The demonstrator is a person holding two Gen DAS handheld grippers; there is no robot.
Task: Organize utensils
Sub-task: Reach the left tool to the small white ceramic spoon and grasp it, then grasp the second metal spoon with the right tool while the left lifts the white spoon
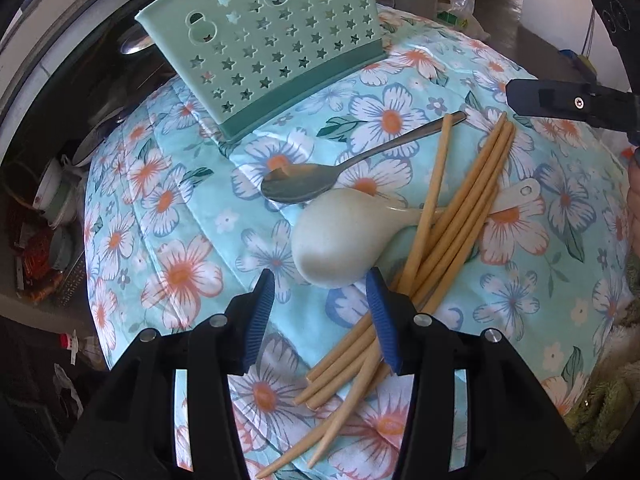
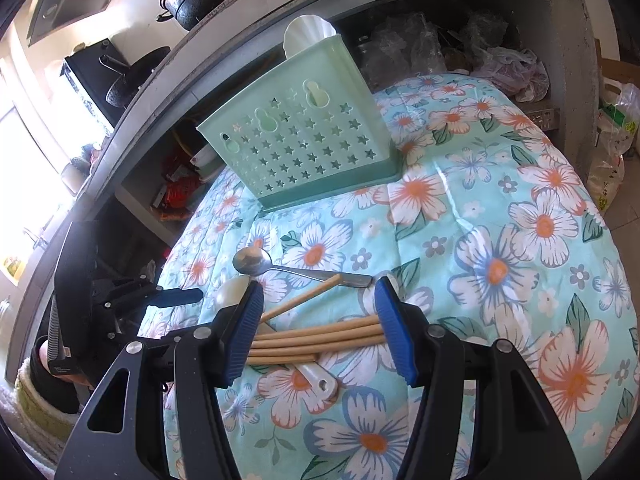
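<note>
In the left wrist view we see our left hand-held gripper [image 1: 320,312] at lower centre, jaws apart and holding nothing. The white spoon [image 1: 332,236] lies just above its tips, the metal spoon [image 1: 320,184] above that, and the chopsticks [image 1: 444,232] cross towards the right finger. The green holder [image 1: 272,60] stands at the top on the floral cloth [image 1: 168,240].

In the right wrist view our right hand-held gripper [image 2: 316,332] is open, the chopsticks [image 2: 320,338] lying between its fingers untouched. The metal spoon [image 2: 280,266] is just above and the holder [image 2: 296,140] higher up.

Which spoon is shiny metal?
The metal spoon, lying nearer the green holder. Its bowl gleams grey and its handle is thin. The other spoon is matte cream plastic, partly under the chopsticks.
</note>
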